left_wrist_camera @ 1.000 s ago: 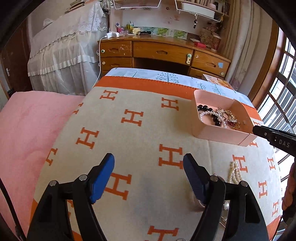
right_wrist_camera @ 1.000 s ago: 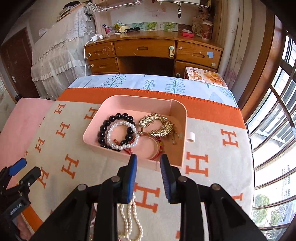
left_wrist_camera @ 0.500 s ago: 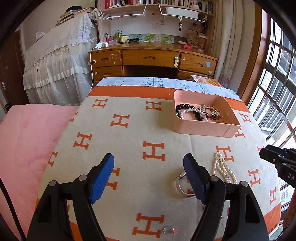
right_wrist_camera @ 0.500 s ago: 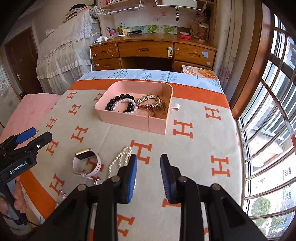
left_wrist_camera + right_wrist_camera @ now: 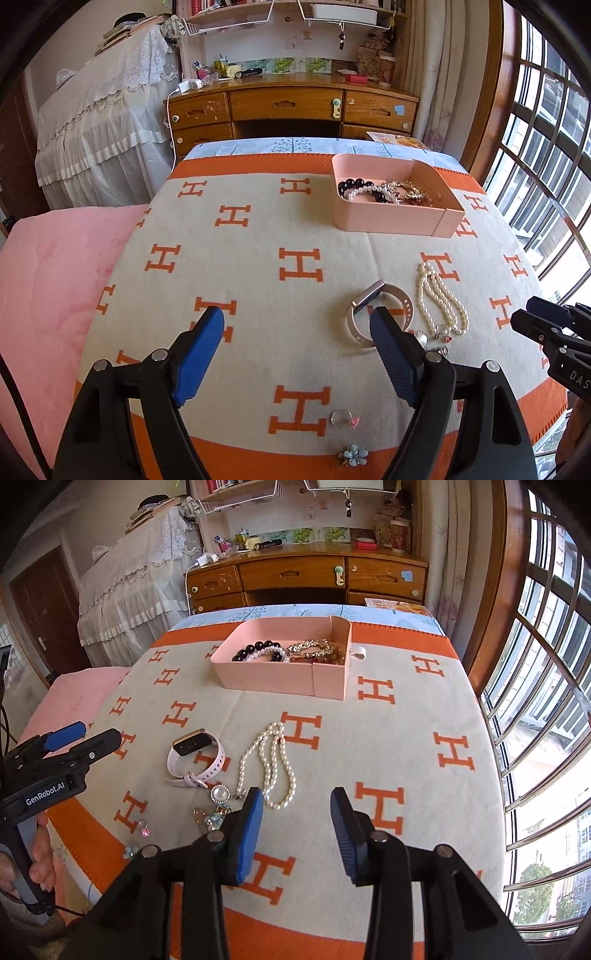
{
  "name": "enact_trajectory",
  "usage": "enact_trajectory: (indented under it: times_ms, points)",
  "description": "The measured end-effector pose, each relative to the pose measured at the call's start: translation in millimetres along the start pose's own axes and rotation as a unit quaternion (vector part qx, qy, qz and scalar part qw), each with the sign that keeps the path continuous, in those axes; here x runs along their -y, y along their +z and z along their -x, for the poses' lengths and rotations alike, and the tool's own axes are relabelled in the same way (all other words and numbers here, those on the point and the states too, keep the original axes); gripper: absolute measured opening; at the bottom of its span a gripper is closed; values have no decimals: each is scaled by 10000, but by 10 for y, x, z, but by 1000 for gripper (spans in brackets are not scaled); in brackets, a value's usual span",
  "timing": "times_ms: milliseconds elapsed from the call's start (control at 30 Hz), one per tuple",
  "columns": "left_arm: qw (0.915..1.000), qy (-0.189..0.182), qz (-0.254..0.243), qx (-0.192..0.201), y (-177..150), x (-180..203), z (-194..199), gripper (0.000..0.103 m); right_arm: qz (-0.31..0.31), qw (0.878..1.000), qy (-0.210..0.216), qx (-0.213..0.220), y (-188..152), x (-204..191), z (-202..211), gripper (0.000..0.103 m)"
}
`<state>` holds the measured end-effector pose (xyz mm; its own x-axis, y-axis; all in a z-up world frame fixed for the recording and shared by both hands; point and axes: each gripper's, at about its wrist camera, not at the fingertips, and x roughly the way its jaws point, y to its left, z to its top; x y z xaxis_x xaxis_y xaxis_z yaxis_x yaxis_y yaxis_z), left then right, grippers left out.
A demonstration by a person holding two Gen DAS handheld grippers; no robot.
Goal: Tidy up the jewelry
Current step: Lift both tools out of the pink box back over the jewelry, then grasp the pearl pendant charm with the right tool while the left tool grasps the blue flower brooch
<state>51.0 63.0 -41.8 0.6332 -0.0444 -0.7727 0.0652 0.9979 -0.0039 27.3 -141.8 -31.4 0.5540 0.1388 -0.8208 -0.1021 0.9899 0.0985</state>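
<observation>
A pink tray (image 5: 391,221) (image 5: 280,679) at the far side of the blanket holds black bead, pearl and gold bracelets. Near me lie a pink smartwatch (image 5: 195,757) (image 5: 360,317), a pearl necklace (image 5: 273,764) (image 5: 441,299), a round pearl brooch (image 5: 220,794), a ring (image 5: 341,419) and a blue flower piece (image 5: 354,455). My left gripper (image 5: 297,328) is open and empty, its right finger over the watch's near side. My right gripper (image 5: 297,805) is open and empty, just short of the necklace.
The jewelry lies on a cream and orange H-patterned blanket (image 5: 258,258) on a bed. A pink quilt (image 5: 55,266) lies to the left. A wooden desk (image 5: 291,107) stands behind the bed and windows (image 5: 546,701) are to the right.
Both grippers have pulled back from the tray toward the near edge of the blanket. My right gripper has opened wider. The loose jewelry has come into full view.
</observation>
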Motion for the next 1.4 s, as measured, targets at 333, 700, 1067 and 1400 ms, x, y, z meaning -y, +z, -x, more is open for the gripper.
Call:
enact_trajectory:
  times_ms: [333, 700, 1067, 1400]
  points:
    - [9974, -285, -178, -633, -425, -136, -183, 80, -291, 9977, 299, -541, -191, 32, -288, 38]
    - [9953, -561, -223, -757, -624, -209, -153, 80, 72, 9941, 921, -575, -264, -315, -430, 38]
    - [9852, -1305, -818, -758, -803, -33, 11, 77, 307, 9933, 1059, -336, -316, -414, -430, 38]
    - [9776, -1590, -839, -1096, -898, 39, -148, 47, 188, 9947, 991, -187, -300, -395, -527, 38]
